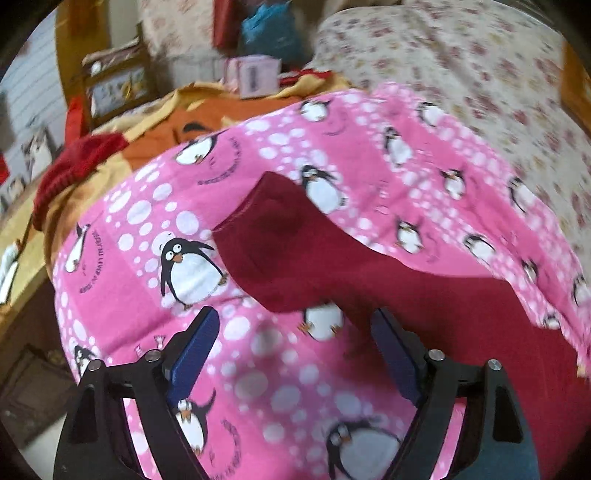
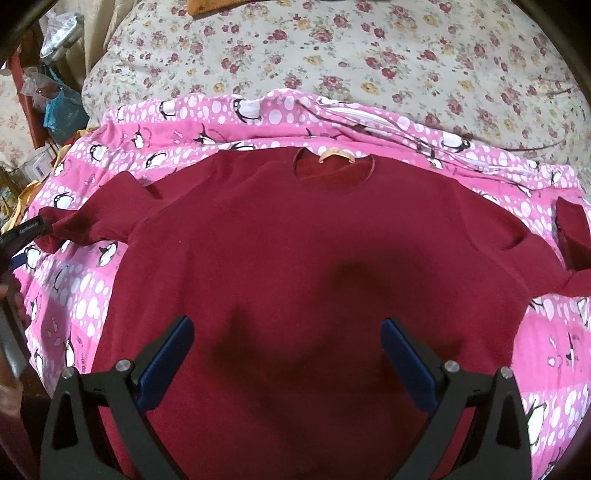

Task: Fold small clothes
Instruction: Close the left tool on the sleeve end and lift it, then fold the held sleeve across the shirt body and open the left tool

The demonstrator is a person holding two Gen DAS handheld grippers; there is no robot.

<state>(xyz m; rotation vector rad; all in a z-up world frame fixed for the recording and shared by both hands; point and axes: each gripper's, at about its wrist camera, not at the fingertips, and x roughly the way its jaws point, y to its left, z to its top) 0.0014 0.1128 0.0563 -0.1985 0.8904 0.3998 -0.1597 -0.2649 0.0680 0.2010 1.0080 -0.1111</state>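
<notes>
A dark red sweater lies spread flat, neck away from me, on a pink penguin blanket. My right gripper hovers open over its lower body, with nothing between the blue pads. The sweater's left sleeve stretches across the blanket in the left wrist view. My left gripper stands open just short of that sleeve; its right finger overlaps the red cloth's edge, with no grip on it. The right sleeve lies bent back at the far right.
A floral quilt covers the bed beyond the blanket. At the left lie an orange and yellow cloth and a red knitted piece. A pink box and a blue bag are behind them.
</notes>
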